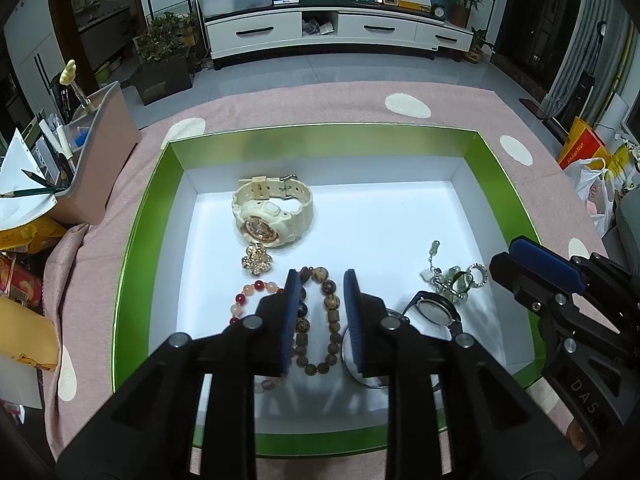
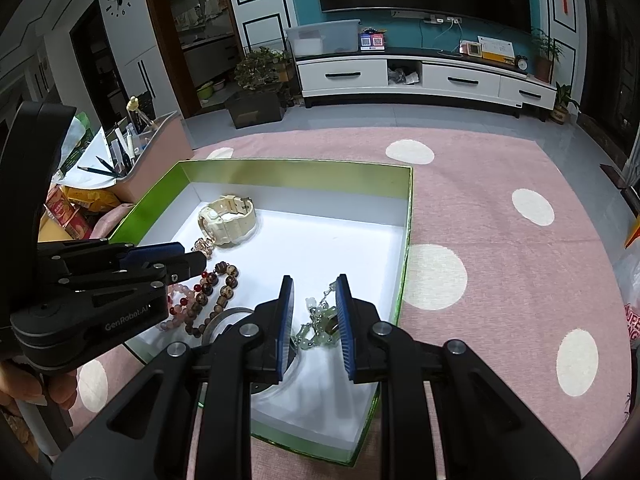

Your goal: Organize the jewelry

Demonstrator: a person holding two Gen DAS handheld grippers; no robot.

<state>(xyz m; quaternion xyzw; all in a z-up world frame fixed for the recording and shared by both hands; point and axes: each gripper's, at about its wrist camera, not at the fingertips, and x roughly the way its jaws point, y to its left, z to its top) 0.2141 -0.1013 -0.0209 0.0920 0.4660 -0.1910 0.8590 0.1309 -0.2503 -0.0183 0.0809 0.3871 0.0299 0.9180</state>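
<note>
A green box with a white floor (image 1: 320, 138) holds a cream watch (image 1: 272, 212), a gold flower charm (image 1: 258, 262), a pink-and-red bead bracelet (image 1: 248, 300), a brown wooden bead bracelet (image 1: 330, 308), a black watch (image 1: 434, 312) and a jade chain (image 1: 452, 280). My left gripper (image 1: 322, 280) is open over the brown bracelet, which lies on the floor between its blue pads. My right gripper (image 2: 314, 284) stands narrowly open above the jade chain (image 2: 320, 316) near the box's right wall, holding nothing. A silver ring (image 1: 360, 372) lies partly hidden under the left fingers.
A pink organiser bin (image 1: 100, 148) with pens and pencils stands left of the box, with snack packets (image 1: 24, 240) beside it. The table carries a pink cloth with white dots (image 2: 500, 240). Bags (image 1: 588, 168) sit off the table's right edge.
</note>
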